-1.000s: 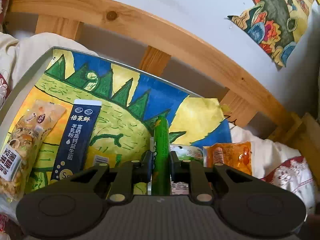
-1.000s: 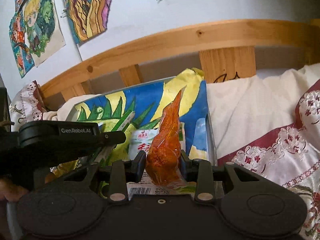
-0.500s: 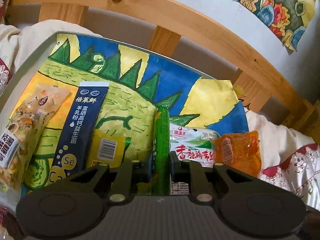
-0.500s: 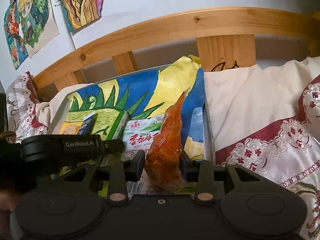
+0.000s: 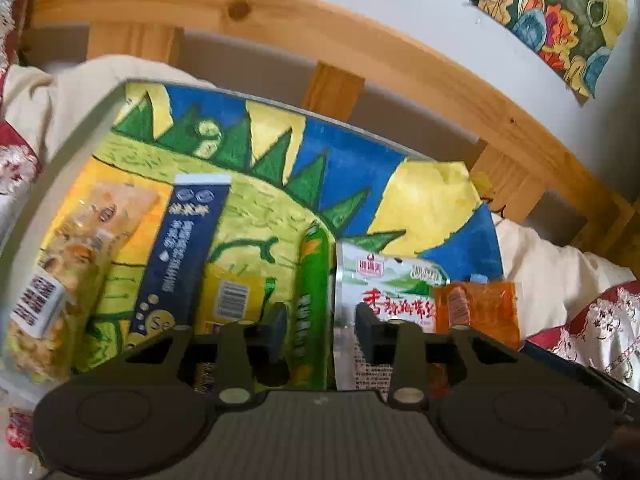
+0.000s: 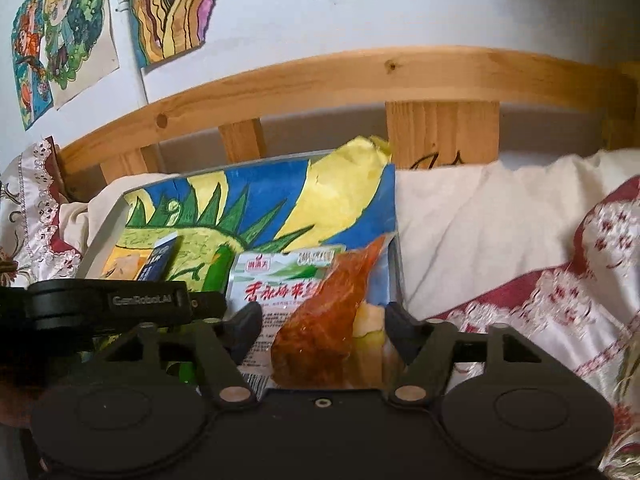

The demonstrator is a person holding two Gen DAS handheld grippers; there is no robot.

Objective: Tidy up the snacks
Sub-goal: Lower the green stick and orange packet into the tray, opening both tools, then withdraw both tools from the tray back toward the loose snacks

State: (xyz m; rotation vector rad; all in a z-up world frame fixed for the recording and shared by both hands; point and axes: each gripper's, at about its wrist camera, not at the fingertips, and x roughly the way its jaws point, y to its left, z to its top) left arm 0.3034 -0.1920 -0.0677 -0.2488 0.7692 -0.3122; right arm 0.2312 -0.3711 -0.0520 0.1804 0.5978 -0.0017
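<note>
A shallow grey tray (image 5: pixel 80 128), lined with a painted picture, lies on the bed. In it, from left to right, are a nut bar (image 5: pixel 68 280), a dark blue sachet (image 5: pixel 180 256), a yellow packet (image 5: pixel 236 296), a green stick snack (image 5: pixel 314 280), a white-green packet (image 5: pixel 384 292) and an orange packet (image 5: pixel 476 308). My left gripper (image 5: pixel 320 320) is opening; the green stick lies between its pads with gaps on both sides. My right gripper (image 6: pixel 324 324) is opening too. The orange packet (image 6: pixel 324 320) sits loose between its fingers at the tray's right end, its tip leaning up.
A wooden bed rail (image 5: pixel 360 40) with slats runs behind the tray. Cream and red patterned bedding (image 6: pixel 520 240) spreads to the right, with more bedding (image 5: pixel 24 120) to the left. Children's drawings (image 6: pixel 60 40) hang on the white wall. The left gripper's black housing (image 6: pixel 108 300) crosses the right wrist view.
Both grippers were shut, the left on the green stick and the right on the orange packet. Both pairs of jaws have now spread off them. The tray looks nearer in both views.
</note>
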